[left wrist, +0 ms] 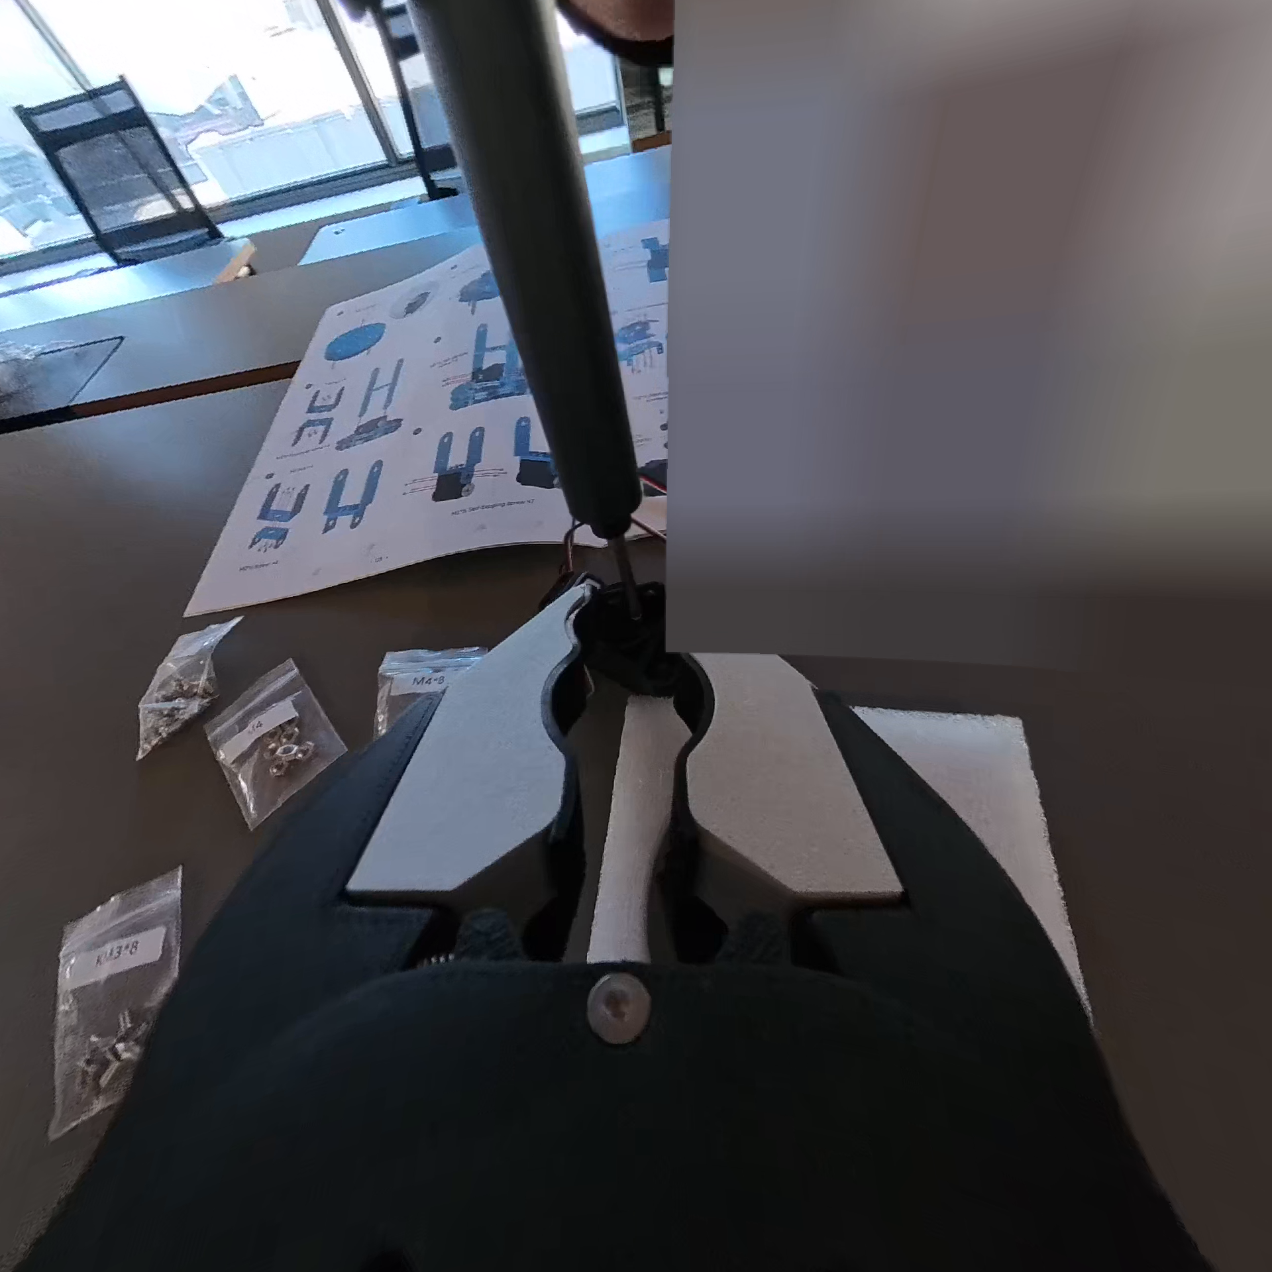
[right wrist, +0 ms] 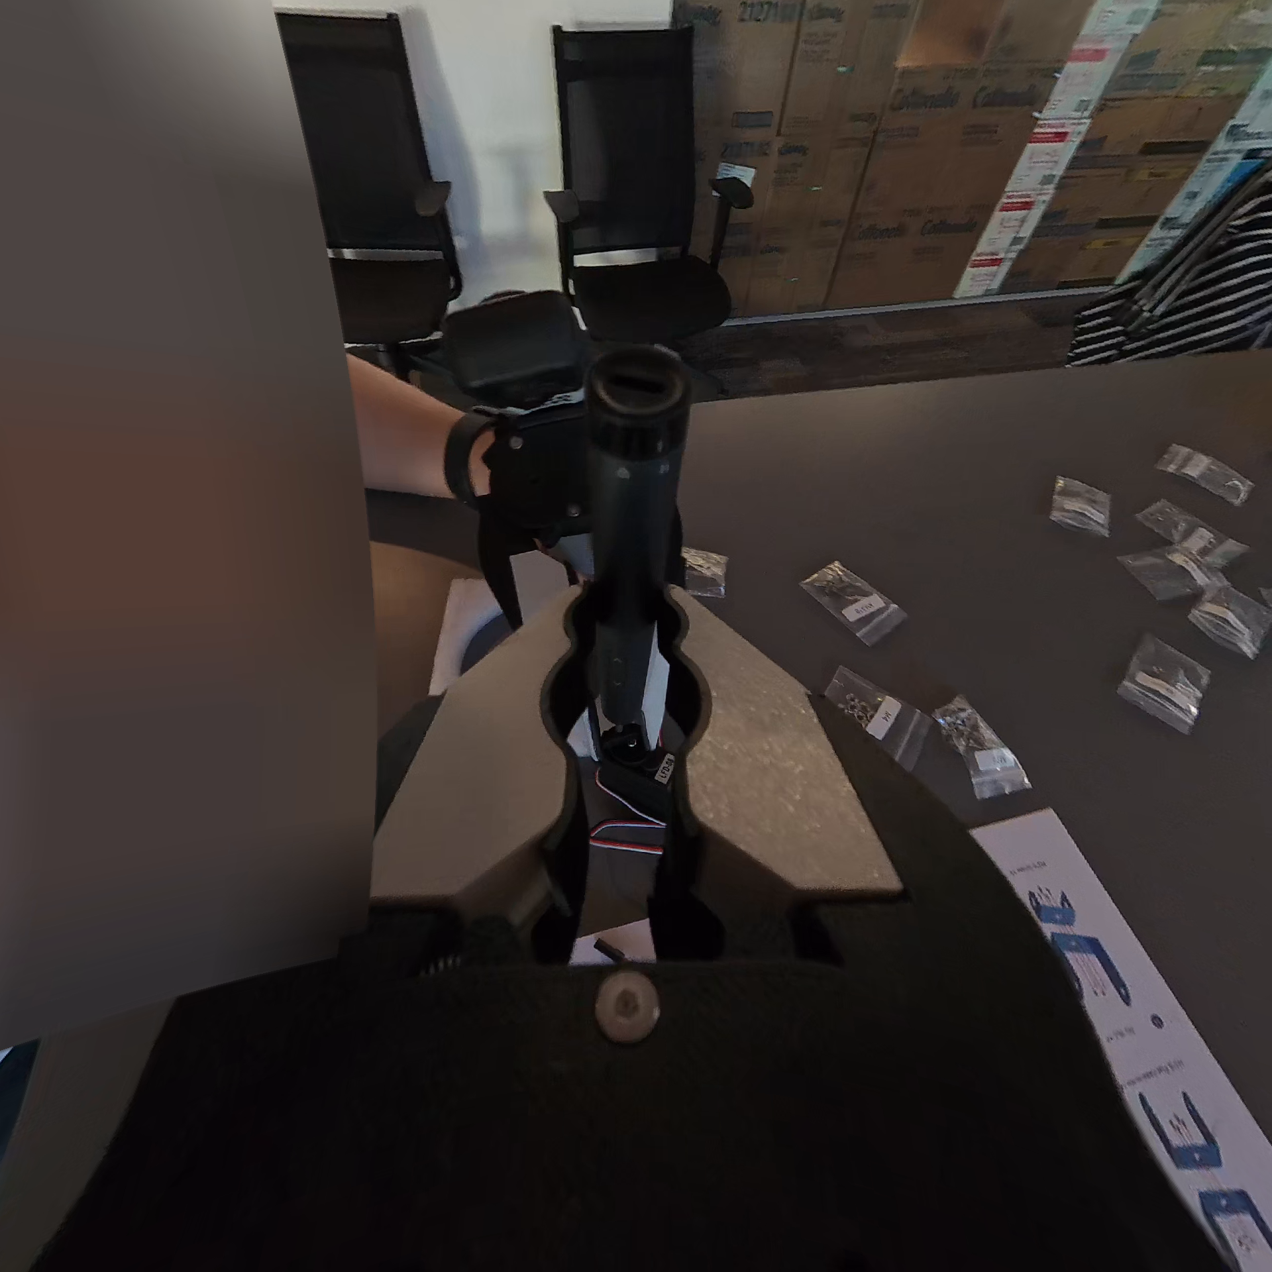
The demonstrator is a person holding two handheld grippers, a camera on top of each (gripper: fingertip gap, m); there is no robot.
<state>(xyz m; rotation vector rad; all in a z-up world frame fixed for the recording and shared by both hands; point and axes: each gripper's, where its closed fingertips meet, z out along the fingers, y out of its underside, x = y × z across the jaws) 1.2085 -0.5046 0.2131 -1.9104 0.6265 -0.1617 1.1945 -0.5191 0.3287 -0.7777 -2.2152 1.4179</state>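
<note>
The left gripper point(left wrist: 623, 647) has its jaws clamped on a small black servo motor point(left wrist: 623, 637), which sits at the fingertips near the centre of the left wrist view, above a white foam pad point(left wrist: 963, 812). A dark grey electric screwdriver point(left wrist: 544, 275) slants down from 12 o'clock, and its thin metal bit point(left wrist: 626, 571) meets the top of the servo. Red, brown and dark wires point(left wrist: 575, 544) trail from the servo toward 11 o'clock, onto the edge of a printed assembly sheet point(left wrist: 385, 440) with blue diagrams. Clear zip bags of screws and nuts point(left wrist: 272, 740) lie on the dark table point(left wrist: 138, 550) at 9 o'clock of the gripper. In the right wrist view, the right gripper point(right wrist: 623, 606) is closed around the screwdriver's barrel point(right wrist: 630, 523), which stands nearly upright with its butt end toward the camera; the servo point(right wrist: 630, 757) shows below, between the fingers. More small bags point(right wrist: 853, 602) are scattered from 2 to 3 o'clock, and the sheet's corner point(right wrist: 1101, 998) lies at 4 o'clock. Black office chairs point(right wrist: 633, 206) and stacked cardboard boxes point(right wrist: 895, 172) stand beyond the table.
</note>
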